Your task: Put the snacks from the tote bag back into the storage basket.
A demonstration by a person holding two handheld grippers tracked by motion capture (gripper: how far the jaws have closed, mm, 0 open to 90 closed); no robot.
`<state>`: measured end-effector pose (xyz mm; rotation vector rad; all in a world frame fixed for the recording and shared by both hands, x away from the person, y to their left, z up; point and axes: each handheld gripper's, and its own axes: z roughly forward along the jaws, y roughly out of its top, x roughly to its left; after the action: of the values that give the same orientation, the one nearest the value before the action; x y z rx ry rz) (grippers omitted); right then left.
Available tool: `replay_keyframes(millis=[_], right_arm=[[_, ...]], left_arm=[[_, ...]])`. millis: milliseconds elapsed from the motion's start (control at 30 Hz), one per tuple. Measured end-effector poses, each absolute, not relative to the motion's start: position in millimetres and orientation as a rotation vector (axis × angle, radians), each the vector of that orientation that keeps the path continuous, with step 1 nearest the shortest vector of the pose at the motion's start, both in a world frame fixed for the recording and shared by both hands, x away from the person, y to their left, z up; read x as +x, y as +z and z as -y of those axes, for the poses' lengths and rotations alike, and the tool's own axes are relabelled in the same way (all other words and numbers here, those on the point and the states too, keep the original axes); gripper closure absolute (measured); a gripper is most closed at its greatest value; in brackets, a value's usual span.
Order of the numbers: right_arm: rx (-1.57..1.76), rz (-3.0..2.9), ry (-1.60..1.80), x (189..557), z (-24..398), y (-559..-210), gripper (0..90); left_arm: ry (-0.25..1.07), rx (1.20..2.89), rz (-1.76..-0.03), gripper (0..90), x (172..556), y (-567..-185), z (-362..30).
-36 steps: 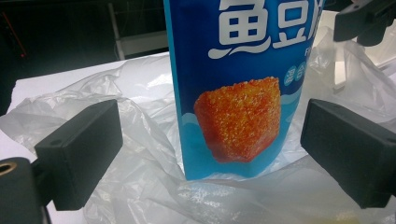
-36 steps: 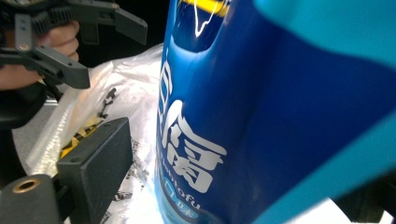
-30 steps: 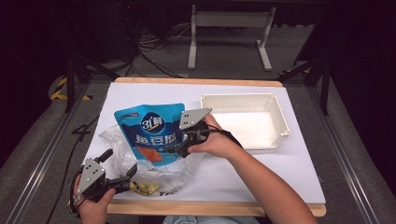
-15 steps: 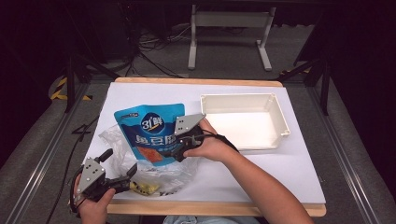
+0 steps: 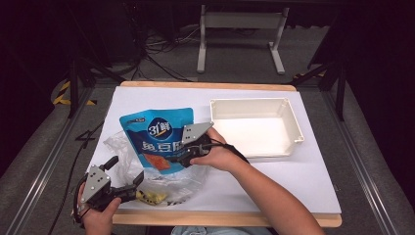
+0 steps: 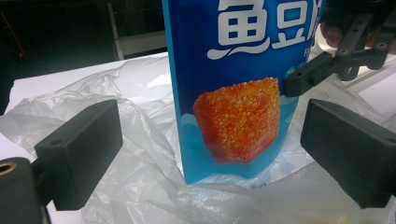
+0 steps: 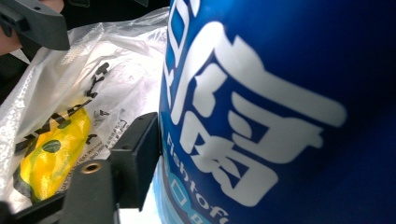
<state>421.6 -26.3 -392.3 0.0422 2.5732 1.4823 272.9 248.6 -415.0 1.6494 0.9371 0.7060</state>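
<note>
- Right gripper (image 5: 178,157), jaws just closing, pinches the glossy blue snack pouch (image 5: 157,137); its far jaw is hidden behind the pouch.
- Left gripper (image 5: 128,188) jaws spread around crinkled clear plastic bag (image 6: 135,154), pouch standing ahead between them.
- Right gripper view reveals a yellow packet (image 7: 56,149) inside the bag.

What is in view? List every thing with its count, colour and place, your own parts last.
blue pouch: 1, blue with white lettering and an orange cube picture, on the plastic bag left of the tray
plastic bag: 1, clear, crumpled, front left of the table
yellow packet: 1, yellow, inside the plastic bag
tray: 1, white, right half of the table
table: 1, white top, wooden edge
left claw: 1, black, open, at the bag's near edge
right claw: 1, black, just closed on the blue pouch
</note>
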Motion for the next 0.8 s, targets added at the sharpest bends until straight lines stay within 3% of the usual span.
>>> replay_keyframes(millis=[33, 267, 800], right_arm=[[0.039, -2.586, 1.479, 422.6, 26.6, -391.8, 41.1], [0.008, -2.604, 1.453, 424.1, 27.1, -389.0, 48.8], [0.063, -2.672, 1.375, 427.9, 16.4, -375.9, 54.7]], left_arm=[[0.706, 1.648, -0.938, 6.3, 272.9, -415.0, -248.7], [0.706, 1.644, -0.939, 6.3, 273.2, -415.3, -248.4], [0.706, 1.638, -0.940, 6.3, 273.2, -414.9, -250.5]])
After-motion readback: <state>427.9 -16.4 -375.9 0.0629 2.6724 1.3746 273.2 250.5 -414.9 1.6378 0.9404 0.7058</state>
